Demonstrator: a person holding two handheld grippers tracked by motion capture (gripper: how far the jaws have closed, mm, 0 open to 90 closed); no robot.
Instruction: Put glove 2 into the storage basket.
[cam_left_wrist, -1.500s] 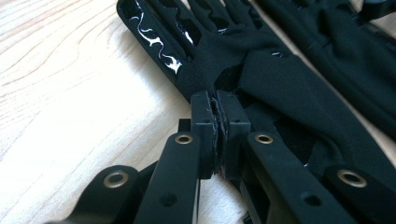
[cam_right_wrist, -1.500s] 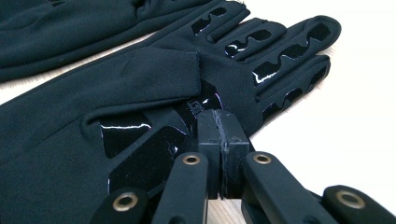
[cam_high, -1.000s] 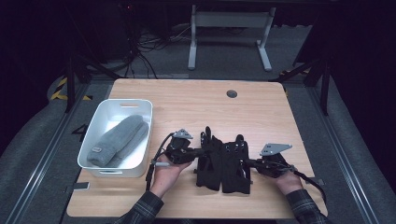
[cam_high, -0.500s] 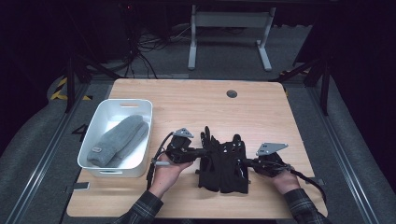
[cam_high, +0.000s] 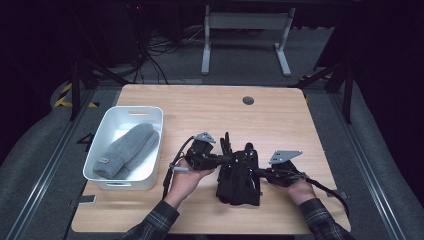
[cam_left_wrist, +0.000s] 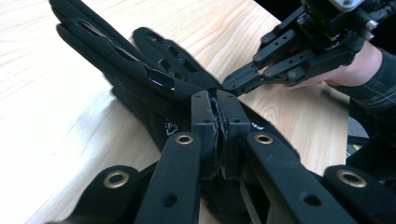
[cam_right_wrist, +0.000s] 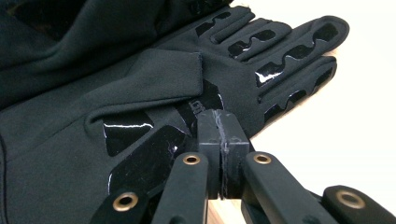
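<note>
High view: against the pictures from the last second, almost nothing is seen to have changed. The pair of black gloves (cam_high: 238, 175) is found on the same patch of table (cam_high: 200, 105), between the left gripper (cam_high: 223, 159) and the right gripper (cam_high: 258, 172), and only a slight settling of the right hand can be traced. A pause is therefore judged, with the gloves being steadied or squared up rather than carried anywhere.

In the left gripper view, the jaws of the left gripper (cam_left_wrist: 215, 100) are seen pressed together over the gloves (cam_left_wrist: 140, 70), with the tips of the right gripper (cam_left_wrist: 229, 84) just beyond them. In the right gripper view, the jaws of the right gripper (cam_right_wrist: 219, 119) are likewise closed at the glove's edge (cam_right_wrist: 154, 79). Whether thin fabric is nipped cannot be made out in either.

The gloves are seen stacked, flat and matt, with glossy grip strips along the fingers, which point away from the person.
</note>
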